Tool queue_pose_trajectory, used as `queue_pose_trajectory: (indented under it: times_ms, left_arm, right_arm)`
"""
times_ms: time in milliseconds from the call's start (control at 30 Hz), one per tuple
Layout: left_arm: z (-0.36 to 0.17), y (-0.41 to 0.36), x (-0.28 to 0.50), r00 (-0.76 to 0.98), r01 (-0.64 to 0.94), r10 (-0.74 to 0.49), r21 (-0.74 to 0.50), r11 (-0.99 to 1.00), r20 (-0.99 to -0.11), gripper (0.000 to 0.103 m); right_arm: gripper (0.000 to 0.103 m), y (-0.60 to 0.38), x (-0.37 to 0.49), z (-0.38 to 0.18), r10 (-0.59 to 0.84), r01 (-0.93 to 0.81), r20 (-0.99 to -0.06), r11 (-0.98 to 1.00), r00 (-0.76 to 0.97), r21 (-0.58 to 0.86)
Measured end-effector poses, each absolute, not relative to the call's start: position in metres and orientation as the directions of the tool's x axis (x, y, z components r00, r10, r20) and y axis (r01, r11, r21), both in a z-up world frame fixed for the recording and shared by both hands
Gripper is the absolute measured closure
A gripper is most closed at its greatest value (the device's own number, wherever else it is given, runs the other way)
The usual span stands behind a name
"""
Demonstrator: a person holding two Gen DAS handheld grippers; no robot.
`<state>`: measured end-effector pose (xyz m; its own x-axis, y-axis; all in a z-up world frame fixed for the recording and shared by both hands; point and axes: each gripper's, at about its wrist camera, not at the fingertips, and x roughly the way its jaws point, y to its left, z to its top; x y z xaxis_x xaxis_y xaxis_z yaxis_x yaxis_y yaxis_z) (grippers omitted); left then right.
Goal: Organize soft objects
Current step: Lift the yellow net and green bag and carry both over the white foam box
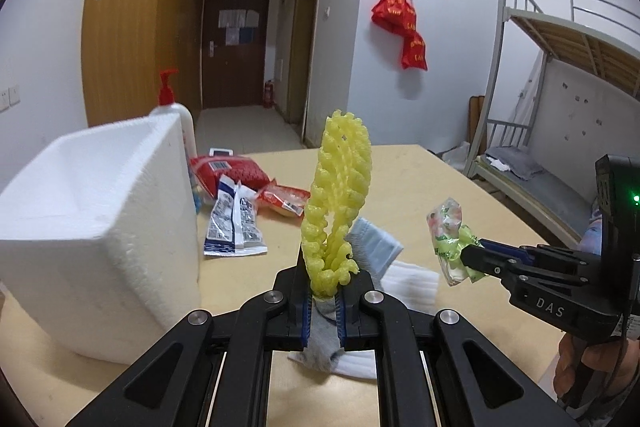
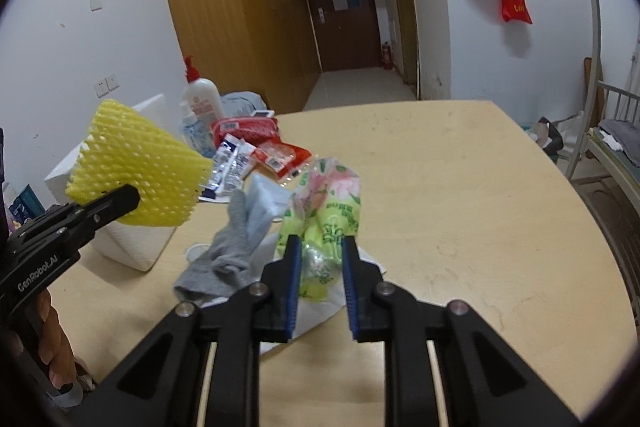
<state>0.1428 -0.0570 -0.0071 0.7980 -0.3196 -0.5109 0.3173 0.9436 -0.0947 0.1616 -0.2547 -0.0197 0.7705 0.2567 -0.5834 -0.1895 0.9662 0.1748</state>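
A yellow foam net sleeve [image 1: 340, 195] stands up out of my left gripper [image 1: 326, 281], which is shut on its lower end. The right wrist view shows that sleeve [image 2: 140, 163] lifted at the left in the left gripper [image 2: 130, 201]. My right gripper [image 2: 320, 247] is shut on a crinkly green and pink plastic pack [image 2: 332, 211]. In the left wrist view the pack [image 1: 446, 227] hangs above the table in the right gripper [image 1: 470, 261]. A grey sock [image 2: 228, 251] lies on the wooden table [image 2: 460, 207], beside a light blue face mask [image 1: 374, 243] and a white foam sheet [image 1: 412, 283].
A white styrofoam box [image 1: 100, 227] stands open-topped at the table's left. Behind it are a white lotion bottle with a red pump [image 1: 178, 115], red packets [image 1: 236, 171] and blue-white sachets [image 1: 232, 223]. A metal bunk bed [image 1: 560, 107] stands at the right.
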Motion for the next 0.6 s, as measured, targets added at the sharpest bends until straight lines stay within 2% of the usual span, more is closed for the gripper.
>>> queue_pose_trajectory:
  times_ms: [600]
  left_arm:
    - [0.026,-0.047,0.066,0.860,0.313,-0.305,-0.050,0.948,-0.409,0.093]
  right_arm:
    - [0.080,-0.244,0.087,0.014,0.268,-0.226,-0.459,0.963,0.847,0.145]
